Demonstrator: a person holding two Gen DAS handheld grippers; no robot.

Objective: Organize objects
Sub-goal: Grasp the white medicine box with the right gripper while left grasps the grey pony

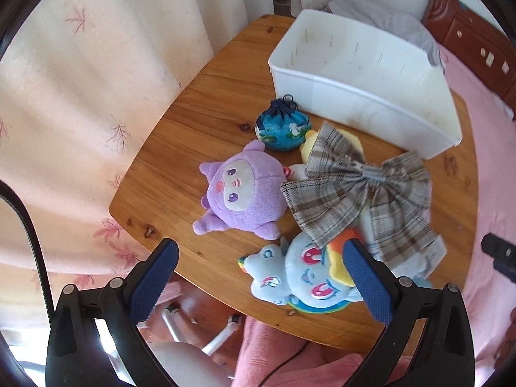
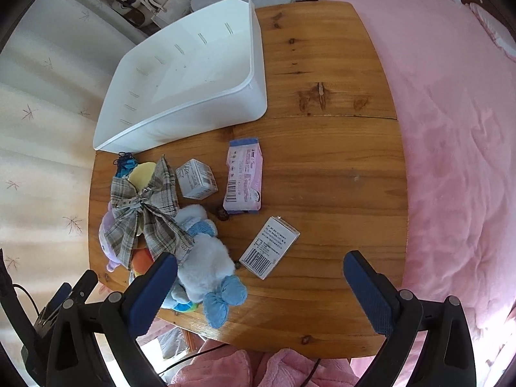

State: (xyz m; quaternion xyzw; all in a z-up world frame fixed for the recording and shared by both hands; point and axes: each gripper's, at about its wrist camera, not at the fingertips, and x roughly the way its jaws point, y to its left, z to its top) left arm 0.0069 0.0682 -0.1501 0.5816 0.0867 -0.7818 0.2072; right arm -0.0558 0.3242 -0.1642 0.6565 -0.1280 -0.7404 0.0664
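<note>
Waiting at the table's [image 2: 322, 161] far edge, the white bin [image 2: 180, 74] holds nothing; toys [image 1: 245, 193], bow [image 1: 358, 190] and boxes [image 2: 271, 248] remain outside. Left gripper [image 1: 261, 277] and right gripper [image 2: 261, 290] hover wide, empty.

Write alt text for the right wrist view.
An open right claw hovers over a wooden table holding an empty white bin, a plaid bow on plush toys, two small boxes and a pink packet.
</note>
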